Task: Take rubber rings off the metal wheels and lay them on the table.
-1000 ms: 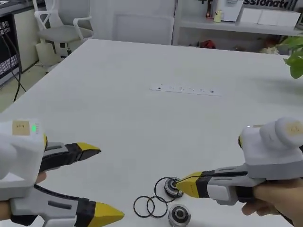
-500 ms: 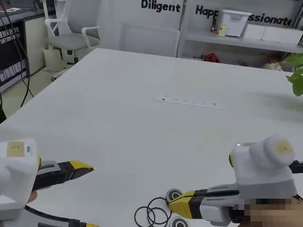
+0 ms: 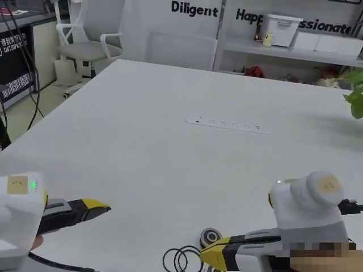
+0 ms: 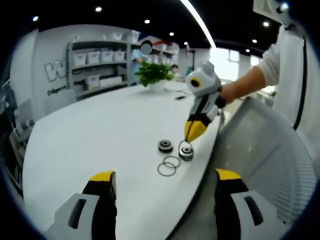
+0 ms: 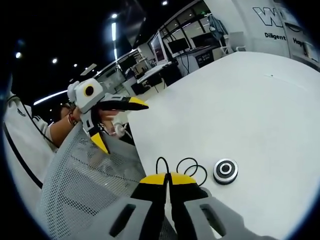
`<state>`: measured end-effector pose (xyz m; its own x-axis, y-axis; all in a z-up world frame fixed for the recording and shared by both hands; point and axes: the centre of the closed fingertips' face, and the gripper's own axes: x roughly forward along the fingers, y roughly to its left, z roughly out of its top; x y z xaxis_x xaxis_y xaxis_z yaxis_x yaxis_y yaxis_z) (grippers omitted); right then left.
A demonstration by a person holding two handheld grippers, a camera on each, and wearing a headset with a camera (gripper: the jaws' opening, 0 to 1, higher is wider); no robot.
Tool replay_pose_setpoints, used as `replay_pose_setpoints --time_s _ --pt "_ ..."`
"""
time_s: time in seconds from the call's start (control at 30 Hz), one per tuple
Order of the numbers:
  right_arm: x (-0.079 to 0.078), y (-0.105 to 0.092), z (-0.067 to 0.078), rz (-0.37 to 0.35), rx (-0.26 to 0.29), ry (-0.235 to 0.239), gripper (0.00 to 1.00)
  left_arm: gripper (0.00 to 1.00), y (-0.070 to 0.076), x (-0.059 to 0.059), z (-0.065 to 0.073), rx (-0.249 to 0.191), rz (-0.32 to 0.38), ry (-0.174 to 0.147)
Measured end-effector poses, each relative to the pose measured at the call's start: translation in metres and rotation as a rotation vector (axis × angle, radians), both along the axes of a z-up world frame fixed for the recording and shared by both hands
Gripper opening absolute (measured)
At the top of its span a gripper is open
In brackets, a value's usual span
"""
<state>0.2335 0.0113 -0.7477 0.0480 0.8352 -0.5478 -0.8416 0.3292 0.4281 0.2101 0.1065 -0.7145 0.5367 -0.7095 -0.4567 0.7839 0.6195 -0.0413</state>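
Left claw (image 4: pixel 165 176): jaws spread wide. It hangs at the near edge of the surface (image 3: pixel 170 113), one jaw over the white top and the other over a mesh chair back (image 4: pixel 265 165). It is well apart from the parts.

Right claw (image 5: pixel 170 176): jaws pressed together, yellow tips meeting. In the left gripper view the tips point down, just above one wheel (image 4: pixel 186 152). In the right gripper view a thin black arc comes out beside the tips. I cannot tell whether it is caught between them.

Wheels: two, lying flat near the near edge. The second wheel (image 4: pixel 165 146) sits just beside the first, not touching it. In the right gripper view it shows a dark centre inside a bright metal rim.

Rings (image 4: pixel 169 166): two thin black loops lie flat on the surface and overlap each other. They are just beside the wheels, on the side toward the left claw. In the head view they lie at the bottom edge, next to the right claw's yellow tip.

Other items:
- A power strip (image 3: pixel 227 123) lies mid-surface, well apart from the parts.
- A plant (image 4: pixel 152 75) stands at the far right.
- An office chair (image 3: pixel 85 48) stands beyond the far left corner.
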Motion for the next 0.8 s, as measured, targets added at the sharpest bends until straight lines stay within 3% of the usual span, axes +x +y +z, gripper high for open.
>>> replay_pose_setpoints --time_s 0.47,0.8 --pt "-0.002 0.019 -0.02 0.048 -0.037 0.009 0.0 0.81 0.012 0.005 0.001 0.016 0.004 -0.017" --pt "0.005 0.026 -0.03 0.046 -0.054 0.017 0.0 0.81 0.016 0.011 -0.002 0.0 0.008 -0.015"
